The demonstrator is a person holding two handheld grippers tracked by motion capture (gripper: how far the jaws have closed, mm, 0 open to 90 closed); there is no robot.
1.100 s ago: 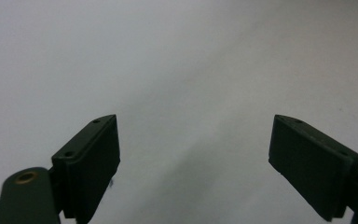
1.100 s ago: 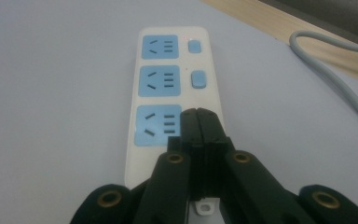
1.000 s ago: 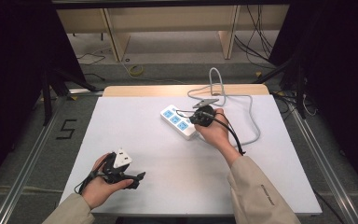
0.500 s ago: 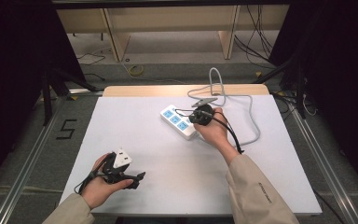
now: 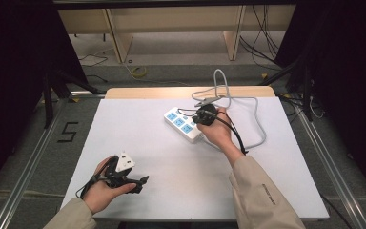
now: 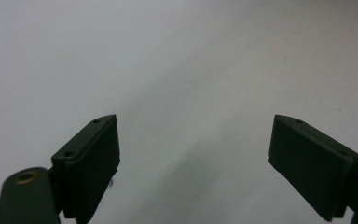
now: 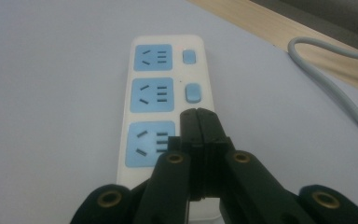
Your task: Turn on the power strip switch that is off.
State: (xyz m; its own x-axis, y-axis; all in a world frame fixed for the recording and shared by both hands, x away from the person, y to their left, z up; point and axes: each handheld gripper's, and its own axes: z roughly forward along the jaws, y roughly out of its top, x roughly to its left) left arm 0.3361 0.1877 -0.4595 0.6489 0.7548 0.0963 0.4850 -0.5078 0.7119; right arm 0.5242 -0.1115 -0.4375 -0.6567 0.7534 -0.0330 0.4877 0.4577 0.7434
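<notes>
Right gripper (image 7: pixel 198 122): jaws closed, tips pressing third switch of power strip (image 7: pixel 161 88) at table (image 5: pixel 171 157) centre. Rigid, light plastic; likely to slide. Best gripped across narrow sides.

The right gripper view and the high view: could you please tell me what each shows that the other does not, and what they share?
Right gripper view alone: the three blue switches beside the sockets, and the right gripper shut, its tips over the nearest switch. High view alone: the left gripper low on the white table, and the sleeves. Both: the power strip and its grey cable.
</notes>
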